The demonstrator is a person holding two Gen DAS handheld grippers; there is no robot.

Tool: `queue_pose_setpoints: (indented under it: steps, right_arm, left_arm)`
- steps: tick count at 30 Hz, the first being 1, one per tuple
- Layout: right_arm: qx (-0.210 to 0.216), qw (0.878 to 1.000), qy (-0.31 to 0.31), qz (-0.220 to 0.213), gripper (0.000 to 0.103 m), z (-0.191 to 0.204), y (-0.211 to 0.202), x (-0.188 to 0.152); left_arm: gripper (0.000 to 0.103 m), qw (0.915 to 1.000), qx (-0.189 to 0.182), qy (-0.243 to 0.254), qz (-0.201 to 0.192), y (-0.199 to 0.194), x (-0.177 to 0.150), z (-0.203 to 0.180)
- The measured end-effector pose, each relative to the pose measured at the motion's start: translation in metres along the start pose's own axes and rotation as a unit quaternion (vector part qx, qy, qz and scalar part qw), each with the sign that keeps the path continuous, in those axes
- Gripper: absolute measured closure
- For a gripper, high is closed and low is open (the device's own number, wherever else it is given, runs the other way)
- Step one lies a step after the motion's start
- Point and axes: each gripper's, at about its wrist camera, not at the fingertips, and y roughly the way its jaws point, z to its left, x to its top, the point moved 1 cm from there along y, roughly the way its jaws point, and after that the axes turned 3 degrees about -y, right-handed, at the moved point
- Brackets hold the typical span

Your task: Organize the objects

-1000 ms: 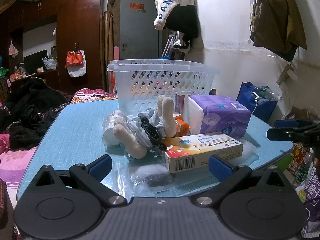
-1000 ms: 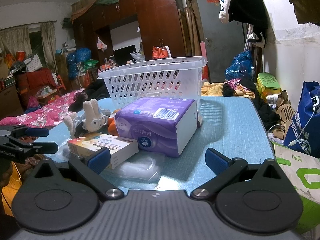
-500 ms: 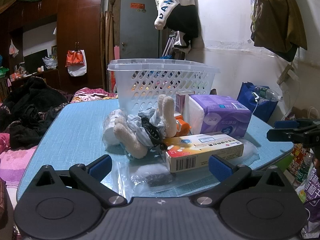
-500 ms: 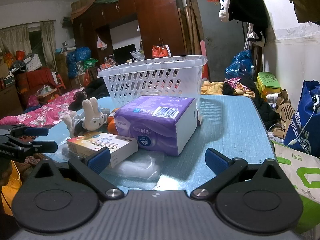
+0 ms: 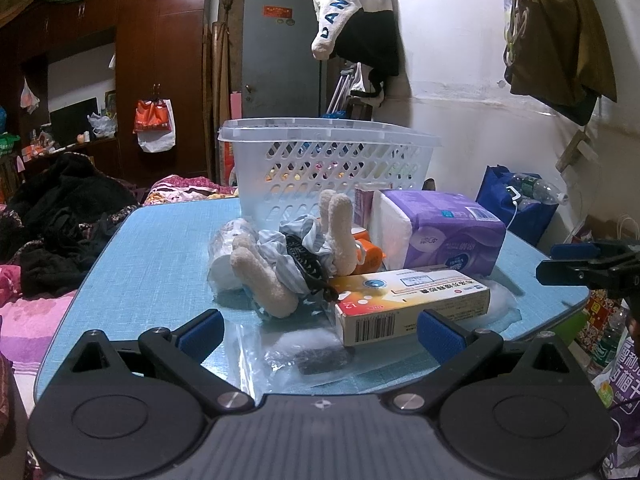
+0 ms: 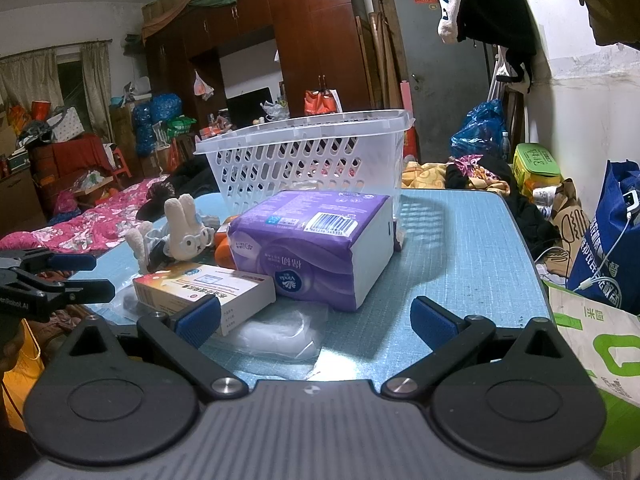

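Nearest to us, both pairs of fingers stand wide apart and hold nothing: our left gripper [image 5: 318, 330] hangs at the near edge of the blue worktop [image 5: 160, 256], and our right gripper [image 6: 316, 320] at the adjoining edge. Between the left fingers lies a crumpled clear plastic bag [image 5: 308, 356] with something dark inside. Just past it sits the medicine box [image 5: 412, 304], flat on the worktop. Seen from the left, its long axis runs crosswise, barcode end toward us and slightly right of centre; seen from the right, the box [image 6: 204, 288] lies off by the left fingertip. We judge our left hand the nearer and better lined up, though the fingers would have to span the short width. Beyond it lie the plush rabbit [image 5: 296, 252], tipped on its side, and the purple tissue pack [image 5: 436, 236], touching the box's far side. Farthest back stands the white basket [image 5: 328, 168], where these things likely belong.
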Motion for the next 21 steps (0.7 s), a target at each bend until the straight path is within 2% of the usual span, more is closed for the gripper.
queue_pose_setpoints:
  steps: [21]
  right_arm:
    - [0.0,1.0,0.0,0.003,0.0,-0.0009,-0.0001,0.0001]
  left_arm:
    - [0.0,1.0,0.001,-0.001,0.002,0.0005,0.0007,0.0009]
